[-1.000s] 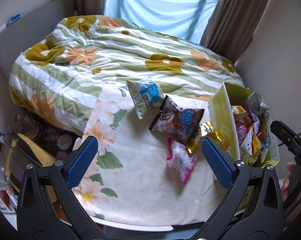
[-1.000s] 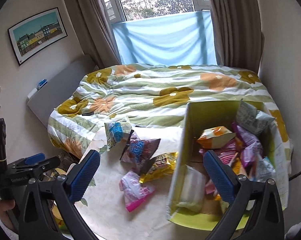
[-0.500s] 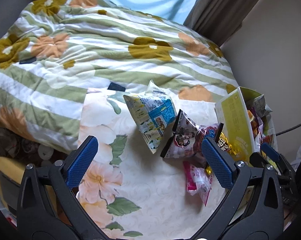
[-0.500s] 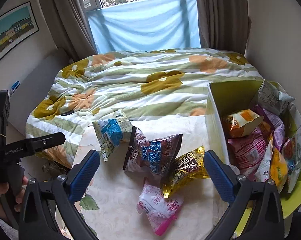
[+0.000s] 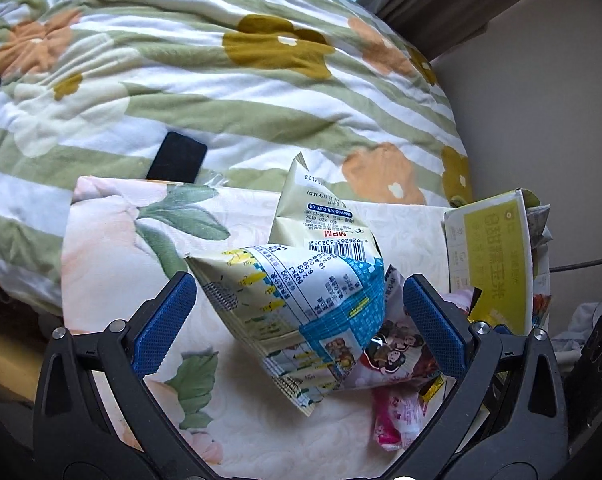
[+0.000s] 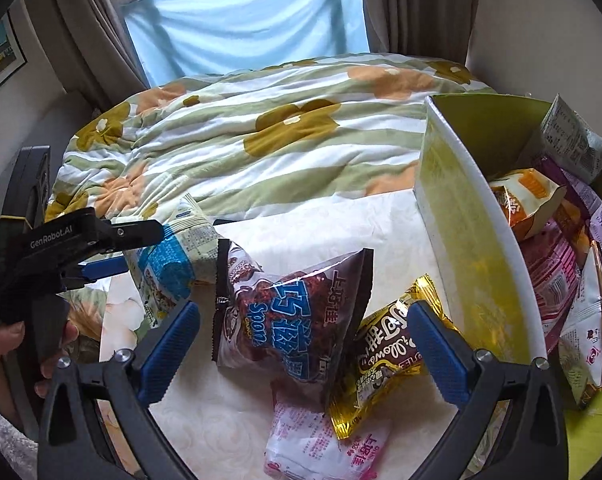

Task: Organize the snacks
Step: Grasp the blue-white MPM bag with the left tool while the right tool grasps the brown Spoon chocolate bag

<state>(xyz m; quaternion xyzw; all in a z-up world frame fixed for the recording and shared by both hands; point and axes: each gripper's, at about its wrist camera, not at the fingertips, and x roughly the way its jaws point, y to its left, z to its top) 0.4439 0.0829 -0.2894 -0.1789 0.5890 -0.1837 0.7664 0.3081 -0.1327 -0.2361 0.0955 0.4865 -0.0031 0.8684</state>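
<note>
A cream and blue snack bag lies on a floral cloth, between the wide-open jaws of my left gripper. It also shows in the right wrist view, with the left gripper around it. My right gripper is open over a dark brown bag. A gold bag and a pink bag lie beside it. A yellow-green box at the right holds several snack bags.
A green striped flowered duvet covers the bed behind the cloth. A black phone lies at the cloth's far edge. The box wall stands right of the left gripper. A curtained window is beyond the bed.
My left gripper has moved forward and down until its open jaws straddle the cream and blue bag. My right gripper has come closer to the brown bag.
</note>
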